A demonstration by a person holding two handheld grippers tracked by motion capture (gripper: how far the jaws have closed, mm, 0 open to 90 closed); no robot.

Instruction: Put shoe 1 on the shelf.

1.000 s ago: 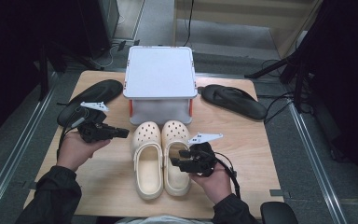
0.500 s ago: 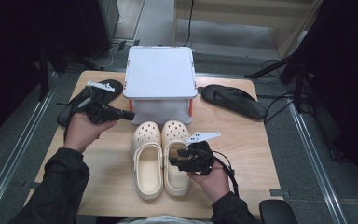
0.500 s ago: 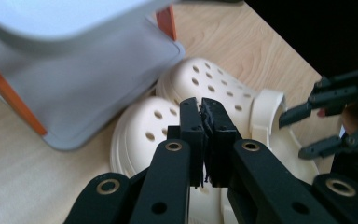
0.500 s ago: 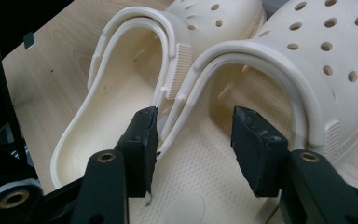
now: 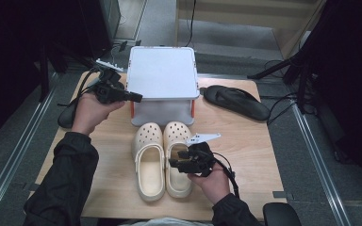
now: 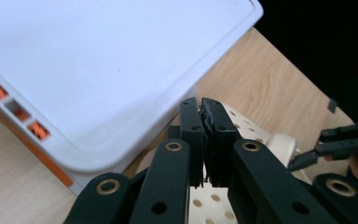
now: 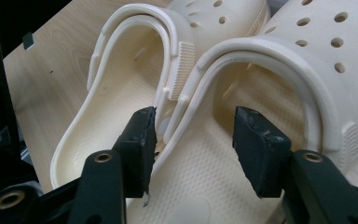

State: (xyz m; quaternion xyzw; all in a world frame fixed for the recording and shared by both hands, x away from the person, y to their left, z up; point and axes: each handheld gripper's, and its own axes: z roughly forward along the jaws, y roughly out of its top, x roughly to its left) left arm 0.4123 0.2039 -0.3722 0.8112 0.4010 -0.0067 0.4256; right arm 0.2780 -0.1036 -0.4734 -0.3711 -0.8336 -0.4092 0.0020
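Note:
Two cream clogs lie side by side at the table's front, the left clog (image 5: 148, 165) (image 7: 88, 107) and the right clog (image 5: 176, 136) (image 7: 307, 56). My right gripper (image 5: 172, 163) (image 7: 193, 123) hangs over the right clog's opening. Its jaws have just been opening and straddle that clog's inner side wall without pressing on it. My left gripper (image 5: 138, 98) (image 6: 201, 105) is shut on nothing and held in the air at the front left corner of the white lidded box (image 5: 162, 70) (image 6: 98, 60).
The box, with orange latches, stands at the back middle of the wooden table (image 5: 264, 141). One black flip-flop (image 5: 238, 101) lies to its right. Another black flip-flop (image 5: 66, 115) lies at the left, partly behind my left hand. Dark floor and cables surround the table.
My left gripper rose and moved away from me, from beside the clogs to the box's front left corner. The right hand kept its place; its jaws spread a little wider.

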